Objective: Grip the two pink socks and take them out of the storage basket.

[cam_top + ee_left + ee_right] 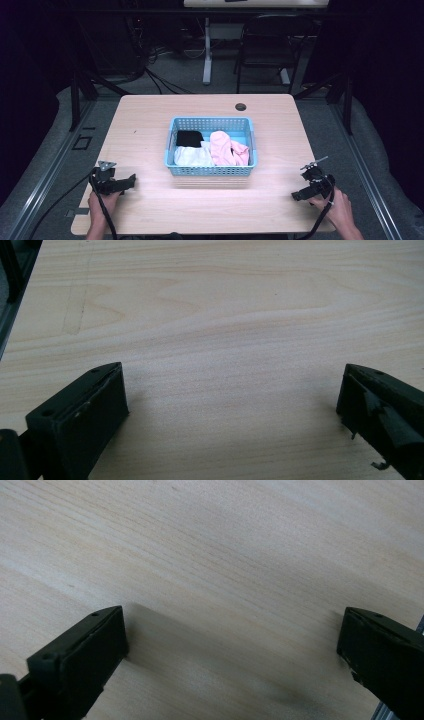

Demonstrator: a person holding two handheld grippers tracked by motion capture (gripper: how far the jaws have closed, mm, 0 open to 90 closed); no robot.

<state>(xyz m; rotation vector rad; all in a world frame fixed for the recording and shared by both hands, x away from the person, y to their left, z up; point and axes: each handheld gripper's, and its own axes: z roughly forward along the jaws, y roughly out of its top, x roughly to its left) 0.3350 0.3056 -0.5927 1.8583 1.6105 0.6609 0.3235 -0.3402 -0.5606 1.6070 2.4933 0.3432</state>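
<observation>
You have both tools parked low on the pale wood-grain tabletop (150, 125), probably so each can start toward the middle of the frame with nothing in its way. Your left black two-jaw gripper (131, 181) sits at the lower left of the high view, jaws spread wide and holding nothing, with bare wood between them in its own view (232, 405). Your right black two-jaw gripper (296, 196), lower right, is likewise spread and empty (232, 652). The light blue plastic lattice basket (210, 171) stands at the centre, well apart from both. Inside lie soft, crumpled pieces: a white cloth (192, 156) in front, a pink cloth (224, 146) to its right, a black cloth (189, 138) behind. These will sag and bunch when pinched.
</observation>
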